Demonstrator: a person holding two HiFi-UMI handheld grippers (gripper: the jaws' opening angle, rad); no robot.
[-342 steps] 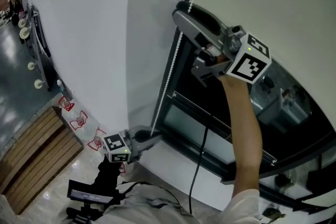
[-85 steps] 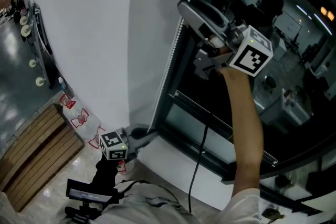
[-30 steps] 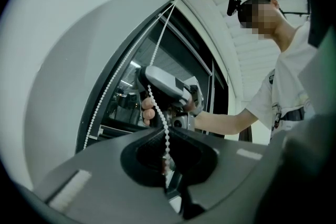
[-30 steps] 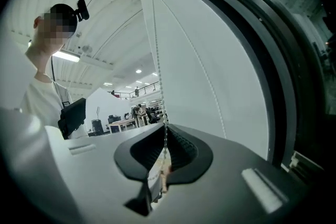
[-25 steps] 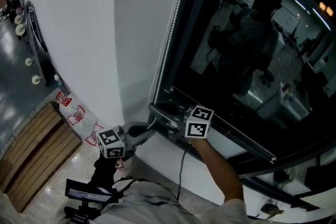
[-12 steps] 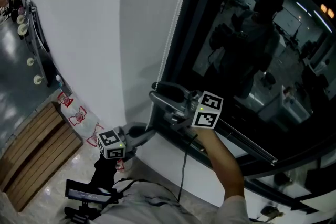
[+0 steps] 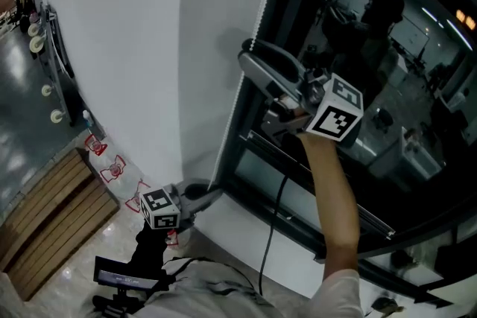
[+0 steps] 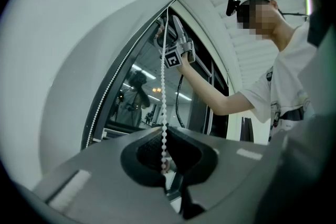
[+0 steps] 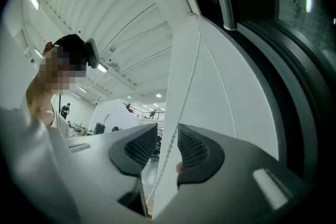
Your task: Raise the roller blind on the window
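The white bead chain (image 7: 240,97) runs down the dark window frame's left edge. Low by the sill, my left gripper (image 7: 211,191) is shut on the chain's lower end; in the left gripper view the chain (image 8: 164,86) rises straight out of the closed left gripper (image 8: 167,165). My right gripper (image 7: 255,82) is held high beside the chain. Its jaws have just been opening wide and then closing a little. In the right gripper view the chain (image 9: 185,86) passes through the right gripper (image 9: 167,147) without either pad pressing it. No blind fabric shows over the dark glass (image 7: 387,26).
A white wall (image 7: 127,41) lies left of the window frame (image 7: 291,11). A black cable (image 7: 274,227) hangs from my right gripper across the white sill (image 7: 238,231). A wooden bench (image 7: 52,216) stands on the floor at lower left. The glass reflects a person.
My right gripper has let go of the chain near the sill and risen high along it with its jaws apart. The left gripper has stayed low, shut on the chain.
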